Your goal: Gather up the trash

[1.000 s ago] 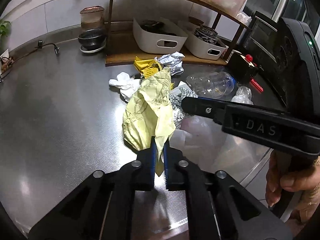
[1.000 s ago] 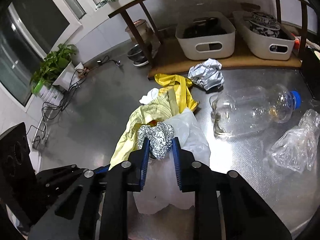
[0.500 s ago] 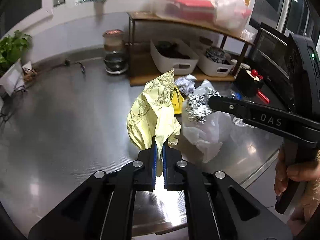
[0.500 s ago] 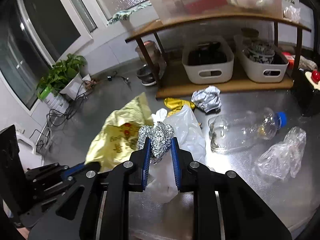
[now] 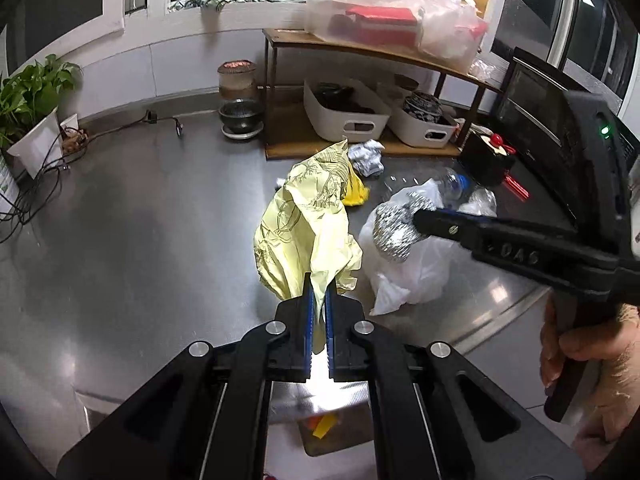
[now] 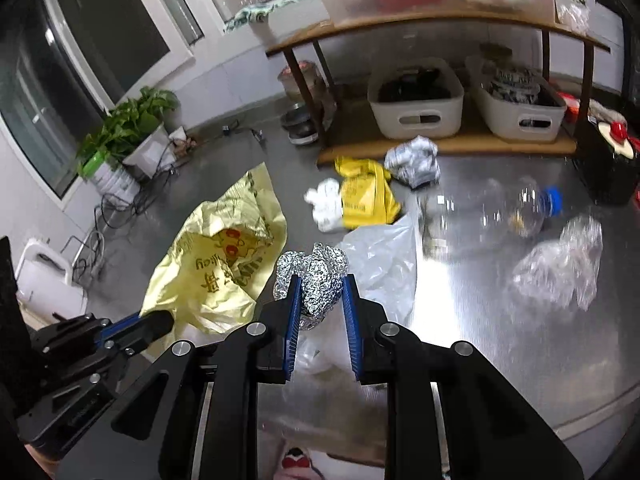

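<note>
A brushed steel countertop [image 5: 120,240] runs back to a wooden shelf rack [image 6: 448,148] beneath windows. The left gripper [image 5: 319,312] is nearly closed, pinching a pale yellow printed plastic bag [image 5: 308,224]. The right gripper [image 6: 320,300] clamps a crumpled silver foil ball [image 6: 316,276] above a white plastic bag [image 6: 384,264]. Ahead to its right lie a clear plastic bottle with a blue cap [image 6: 492,212] and crinkled clear wrap [image 6: 560,264].

Dim indoor light overall. Overhead glare bounces off the steel table [image 5: 120,240], burning white just past the left tool [image 5: 318,300]. Right wrist view shows motion blur (the clear bottle [image 6: 492,212] smears). Fisheye bends edges; corners fall black.
</note>
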Motion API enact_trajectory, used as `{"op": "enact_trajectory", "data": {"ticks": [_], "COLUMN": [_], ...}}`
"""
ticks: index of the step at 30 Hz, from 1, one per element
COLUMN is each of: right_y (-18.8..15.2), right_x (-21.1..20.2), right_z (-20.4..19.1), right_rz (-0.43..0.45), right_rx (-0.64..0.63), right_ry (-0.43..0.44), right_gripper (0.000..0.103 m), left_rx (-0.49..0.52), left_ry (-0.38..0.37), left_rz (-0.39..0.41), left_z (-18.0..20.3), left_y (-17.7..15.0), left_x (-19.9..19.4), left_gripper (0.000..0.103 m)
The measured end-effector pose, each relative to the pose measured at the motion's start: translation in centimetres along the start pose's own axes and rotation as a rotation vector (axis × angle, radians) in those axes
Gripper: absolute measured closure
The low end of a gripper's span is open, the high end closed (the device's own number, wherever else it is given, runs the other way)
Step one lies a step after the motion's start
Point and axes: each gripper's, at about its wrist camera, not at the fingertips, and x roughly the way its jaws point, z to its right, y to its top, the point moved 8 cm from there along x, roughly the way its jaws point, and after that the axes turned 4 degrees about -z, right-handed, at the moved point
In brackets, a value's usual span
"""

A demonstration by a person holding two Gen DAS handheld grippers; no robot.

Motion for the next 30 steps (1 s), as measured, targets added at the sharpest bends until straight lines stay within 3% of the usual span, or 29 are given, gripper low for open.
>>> {"op": "enact_trajectory", "data": {"ticks": [13, 21, 30], "right_y": [-4.2, -7.4, -9.5], "right_x": [0.3, 1.0, 0.3], "right_z": [-0.3, 0.3, 0.0], "right_rz": [-0.055, -0.111, -0.111], "right_rx": [0.0, 0.028, 0.013], "right_ry": [0.011, 0.029, 0.021], "right_gripper": [0.08, 0.079, 0.082], "left_rx": [0.007, -0.006, -0.027], "left_ry": [-0.043, -0.034, 0.021], "left_rz": [-0.07, -0.083, -0.066], "left_z": [2.4, 2.4, 0.9], "left_y": [-4.2, -5.2, -5.9], "left_x": [1.1, 1.9, 0.9], "left_gripper": [0.1, 0.1, 0.1]}}
